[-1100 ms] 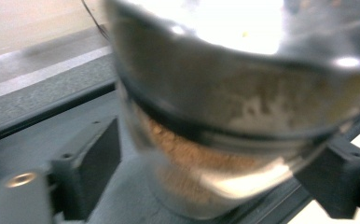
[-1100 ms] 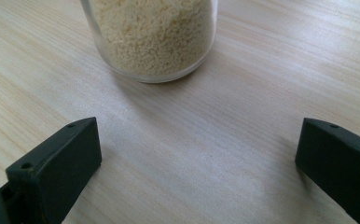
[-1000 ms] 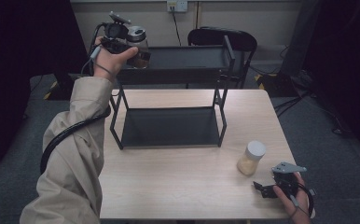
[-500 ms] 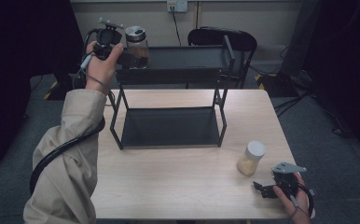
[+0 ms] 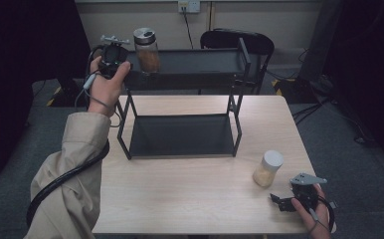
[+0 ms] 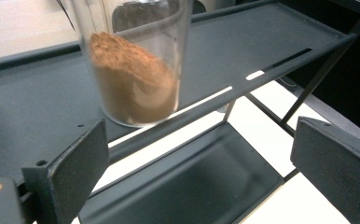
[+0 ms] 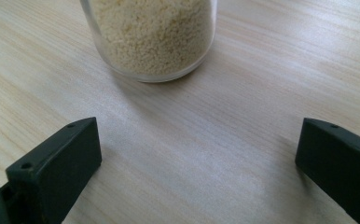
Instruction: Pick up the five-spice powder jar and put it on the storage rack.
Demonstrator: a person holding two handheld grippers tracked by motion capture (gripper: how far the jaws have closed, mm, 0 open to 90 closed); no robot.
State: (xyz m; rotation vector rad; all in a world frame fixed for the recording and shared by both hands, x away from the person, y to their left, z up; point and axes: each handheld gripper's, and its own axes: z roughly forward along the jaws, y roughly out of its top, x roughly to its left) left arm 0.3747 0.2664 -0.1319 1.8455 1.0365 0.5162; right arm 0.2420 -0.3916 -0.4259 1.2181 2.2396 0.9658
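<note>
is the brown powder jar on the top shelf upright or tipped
Upright. The jar stands on its base on the top shelf, lid up; the left gripper view shows its bottom flat on the shelf, jaws apart and clear of it.

A two-tier rack (image 5: 182, 127) stands on the table (image 5: 180, 199) toward its 12 o'clock edge, its lower shelf resting on the tabletop and its upper shelf (image 5: 195, 64) raised above it. A jar of powder (image 5: 147, 50) stands upright on the upper shelf at its 9 o'clock end, with the left hand-held gripper (image 5: 123, 57) just beside it at its 9 o'clock, off the rack's end. A jar of grains (image 5: 267, 168) stands on the table at the rack's 4 o'clock, near the table's 3 o'clock edge, and the right hand-held gripper (image 5: 278, 201) lies at that jar's 6 o'clock, close to it but apart; a chair (image 5: 244, 42) stands behind the table at 12 o'clock.
</note>
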